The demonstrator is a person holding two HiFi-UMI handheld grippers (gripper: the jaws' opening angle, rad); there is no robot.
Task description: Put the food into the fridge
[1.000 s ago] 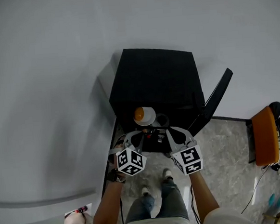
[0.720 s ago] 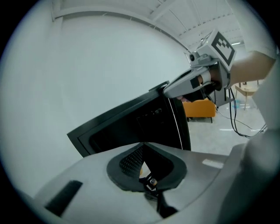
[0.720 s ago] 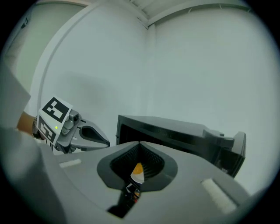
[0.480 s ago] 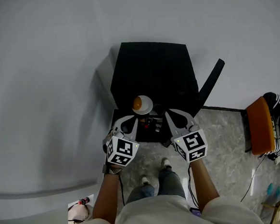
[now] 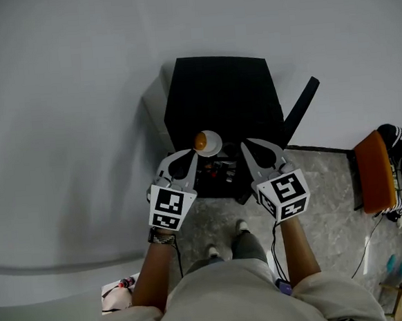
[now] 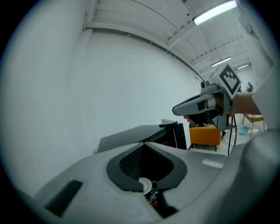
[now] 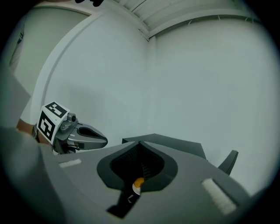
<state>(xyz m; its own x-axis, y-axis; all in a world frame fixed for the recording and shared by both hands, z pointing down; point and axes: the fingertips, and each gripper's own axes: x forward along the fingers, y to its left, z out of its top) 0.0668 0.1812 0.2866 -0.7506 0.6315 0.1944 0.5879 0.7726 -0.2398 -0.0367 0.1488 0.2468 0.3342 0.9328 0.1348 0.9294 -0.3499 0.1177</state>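
- We see the food (image 5: 201, 141) as one small round orange thing with a glossy skin. It lies on a white plate (image 5: 215, 148).
- In the right gripper view the same orange thing (image 7: 138, 181) shows through the hollow of the right tongs' jaws, over something dark.
- The plate sits in the dark open front of the fridge (image 5: 217, 96), just under the front edge of its top. We cannot tell whether it rests on a shelf inside.
- The fridge is a low black box set against a white wall. Its door (image 5: 301, 108) stands open at the right side.
- Just below the plate in the head view, in the same dark opening, lie some small dark things with red marks (image 5: 219, 170). We cannot tell what they are.
- The left tongs (image 5: 189, 157) hang just beside the plate on its left. Their jaws are closed tip to tip with nothing pinched between them.
- The right tongs (image 5: 248, 148) hang near the plate on its right, apart from it. Their jaws also meet at the tips and grip nothing.
- At the right, on the grey stone floor (image 5: 322, 202), stands an orange chair (image 5: 373, 184), well apart from the fridge.
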